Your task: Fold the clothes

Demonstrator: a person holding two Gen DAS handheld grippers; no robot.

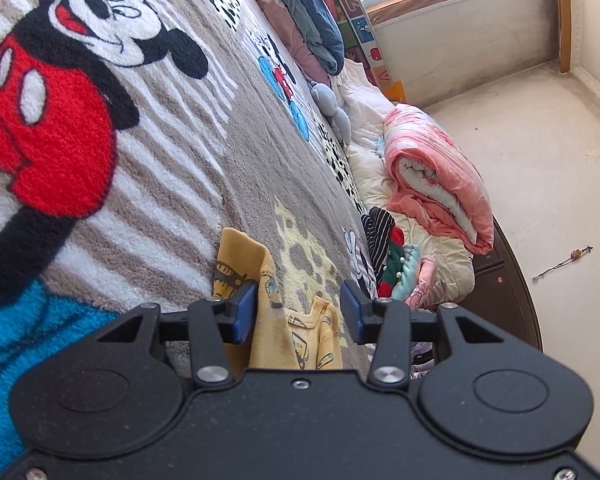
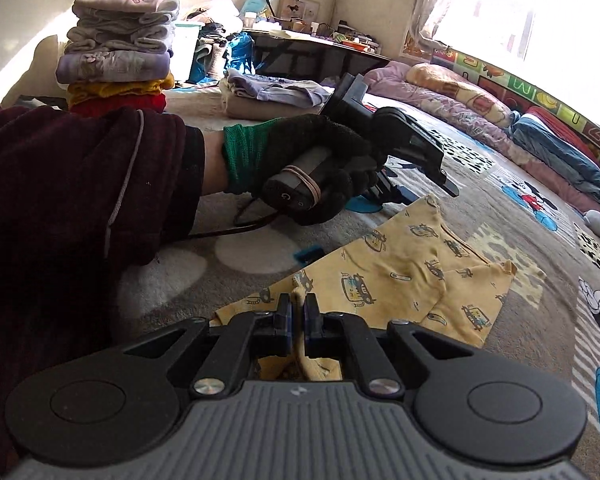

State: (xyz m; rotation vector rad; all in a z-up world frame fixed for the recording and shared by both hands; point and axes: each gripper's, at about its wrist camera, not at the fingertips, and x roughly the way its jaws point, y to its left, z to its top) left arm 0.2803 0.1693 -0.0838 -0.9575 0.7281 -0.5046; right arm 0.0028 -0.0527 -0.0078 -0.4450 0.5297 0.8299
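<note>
A yellow child's garment point(image 2: 400, 276) printed with small cars lies crumpled on the cartoon-mouse fleece blanket point(image 1: 160, 160). My right gripper point(image 2: 298, 316) is shut on a pinched fold at the garment's near edge. In the left wrist view the yellow garment point(image 1: 264, 320) passes between the blue pads of my left gripper point(image 1: 298, 304). Those pads stand apart: the left pad is close beside the cloth and the right pad is clear of it. A gloved hand point(image 2: 320, 168) holds the left gripper's handle above the blanket, beyond the garment.
A tall stack of folded clothes point(image 2: 120, 40) stands at the back left, with a smaller folded pile point(image 2: 268, 94) behind the hand. A rolled pink quilt point(image 1: 440, 176) and a heap of small clothes point(image 1: 396, 264) lie at the blanket's edge. Rolled bedding point(image 2: 460, 96) lines the window wall.
</note>
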